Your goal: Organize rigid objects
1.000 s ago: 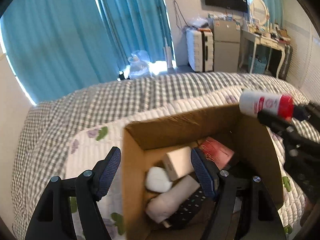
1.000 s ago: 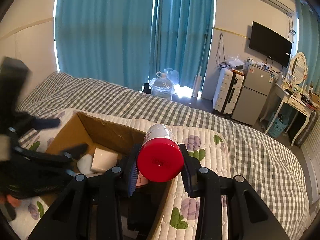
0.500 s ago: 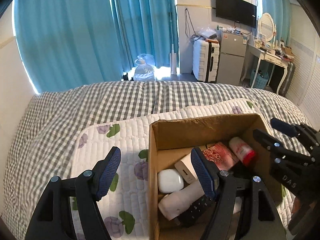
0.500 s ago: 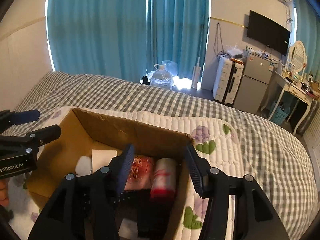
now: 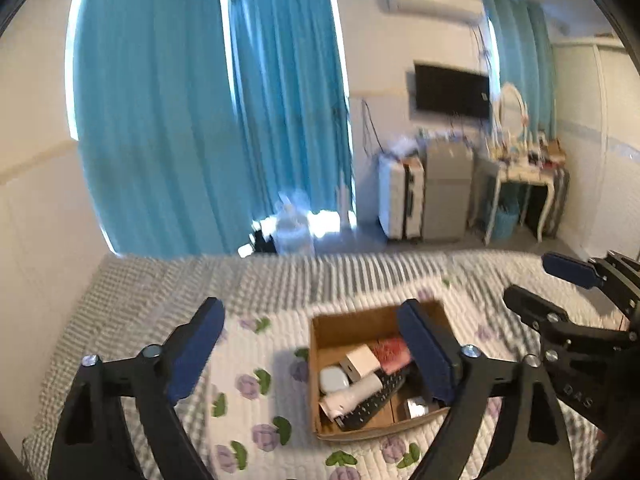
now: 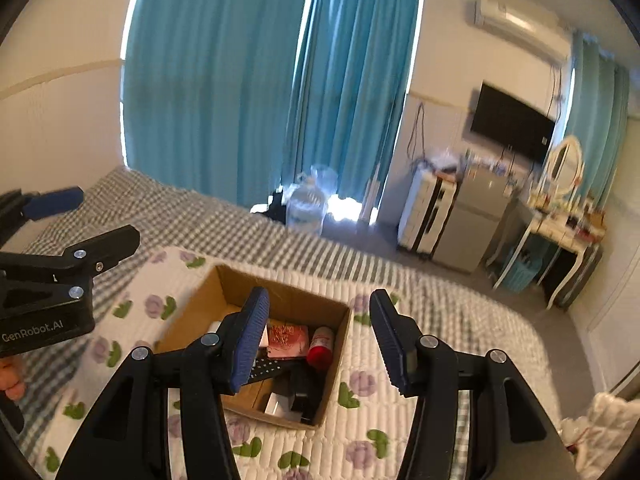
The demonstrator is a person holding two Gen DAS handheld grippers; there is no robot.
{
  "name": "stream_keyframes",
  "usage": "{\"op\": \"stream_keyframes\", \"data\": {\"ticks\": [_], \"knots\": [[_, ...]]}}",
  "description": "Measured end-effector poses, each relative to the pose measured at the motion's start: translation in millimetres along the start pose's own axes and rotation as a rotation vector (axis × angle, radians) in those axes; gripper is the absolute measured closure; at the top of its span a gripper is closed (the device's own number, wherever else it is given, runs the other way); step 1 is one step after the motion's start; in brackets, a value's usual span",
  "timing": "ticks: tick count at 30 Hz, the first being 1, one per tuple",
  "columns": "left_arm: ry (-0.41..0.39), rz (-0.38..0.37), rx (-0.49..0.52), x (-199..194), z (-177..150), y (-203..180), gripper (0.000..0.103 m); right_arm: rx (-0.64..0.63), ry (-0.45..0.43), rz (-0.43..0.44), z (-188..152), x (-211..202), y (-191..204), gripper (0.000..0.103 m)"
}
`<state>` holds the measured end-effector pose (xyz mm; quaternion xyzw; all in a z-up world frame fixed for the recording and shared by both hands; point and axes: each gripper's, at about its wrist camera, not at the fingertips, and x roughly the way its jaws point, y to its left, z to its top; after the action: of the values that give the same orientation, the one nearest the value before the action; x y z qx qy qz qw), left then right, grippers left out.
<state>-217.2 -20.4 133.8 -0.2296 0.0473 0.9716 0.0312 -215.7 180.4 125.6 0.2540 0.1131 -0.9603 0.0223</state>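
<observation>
- Tongs first: our left tongs (image 5: 310, 354) are empty and their jaws are opening wide; our right tongs (image 6: 320, 336) stand partly apart with nothing between the pads.
- Both hang above the bed (image 6: 460, 300), well apart from the cardboard box (image 6: 340, 364) that sits on the flowered quilt (image 5: 256, 412).
- We see the task's things lying inside the box: a red-capped bottle (image 6: 321, 347) on its side against the right wall, a red patterned packet (image 6: 287, 340) just beside it, and a black remote (image 5: 370, 402) along the bottom.
- From the left view we also make out a small beige box (image 5: 362, 361), a white rounded case (image 5: 333, 379) and a white cylinder (image 5: 352, 396), packed close and touching one another.
- We judge the bottle to be light, stiff and somewhat slippery; we would take it across its body, not by the cap.
- We expect the remote to be rigid and flat, best pinched across its narrow sides.
- We think the rounded case may slip from the pads, so a grip across its widest part seems safest.
- The box itself looks light and could slide on the soft quilt if nudged.
- We see no loose item on the quilt, so the sorting looks close to finished.
</observation>
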Motion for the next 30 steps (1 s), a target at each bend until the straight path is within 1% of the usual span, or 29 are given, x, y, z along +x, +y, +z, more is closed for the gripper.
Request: {"op": "stream_keyframes", "data": {"ticks": [2, 3, 4, 5, 7, 9, 10, 11, 13, 15, 18, 20, 22, 25, 28, 30], "knots": [[-0.042, 0.005, -0.005, -22, 8, 7, 0.009, -0.019, -0.029, -0.016, 9, -28, 7, 0.046], [-0.056, 0.006, -0.006, -31, 10, 9, 0.003, -0.03, -0.048, -0.021, 13, -41, 10, 0.043], [-0.074, 0.008, -0.009, -41, 12, 12, 0.0, -0.038, -0.067, -0.022, 17, -53, 13, 0.041], [-0.095, 0.011, -0.013, -51, 12, 14, 0.0, -0.045, -0.089, -0.031, 21, -68, 17, 0.037], [-0.123, 0.013, -0.008, -66, 10, 17, 0.0, -0.045, -0.114, -0.04, 25, -86, 22, 0.027], [-0.146, 0.022, -0.004, -78, 5, 18, 0.0, -0.038, -0.137, -0.049, 26, -101, 26, 0.005], [-0.156, 0.036, -0.003, -82, 3, 19, 0.0, -0.035, -0.146, -0.056, 25, -106, 29, 0.0], [-0.173, 0.052, 0.004, -85, -1, 19, 0.0, -0.032, -0.156, -0.083, 23, -110, 30, 0.0], [-0.176, 0.073, 0.019, -87, -11, 17, 0.0, -0.03, -0.159, -0.152, 14, -113, 33, 0.0], [-0.178, 0.08, 0.027, -86, -21, 15, 0.0, -0.009, -0.145, -0.174, 4, -110, 31, 0.0], [-0.199, 0.089, 0.014, -80, -37, 11, 0.0, 0.04, -0.132, -0.155, -12, -104, 26, 0.0], [-0.204, 0.091, -0.004, -72, -48, 9, 0.0, 0.062, -0.127, -0.143, -23, -97, 15, 0.0], [-0.201, 0.085, -0.022, -62, -58, 7, 0.0, 0.087, -0.15, -0.134, -34, -93, 11, 0.0], [-0.193, 0.083, -0.045, -48, -76, 4, 0.0, 0.13, -0.2, -0.089, -61, -84, 5, 0.0], [-0.181, 0.095, -0.029, -30, -98, -5, 0.0, 0.15, -0.228, -0.07, -83, -73, 4, 0.0], [-0.149, 0.086, -0.015, -16, -113, -12, 0.0, 0.153, -0.251, -0.072, -98, -63, 5, 0.0]]}}
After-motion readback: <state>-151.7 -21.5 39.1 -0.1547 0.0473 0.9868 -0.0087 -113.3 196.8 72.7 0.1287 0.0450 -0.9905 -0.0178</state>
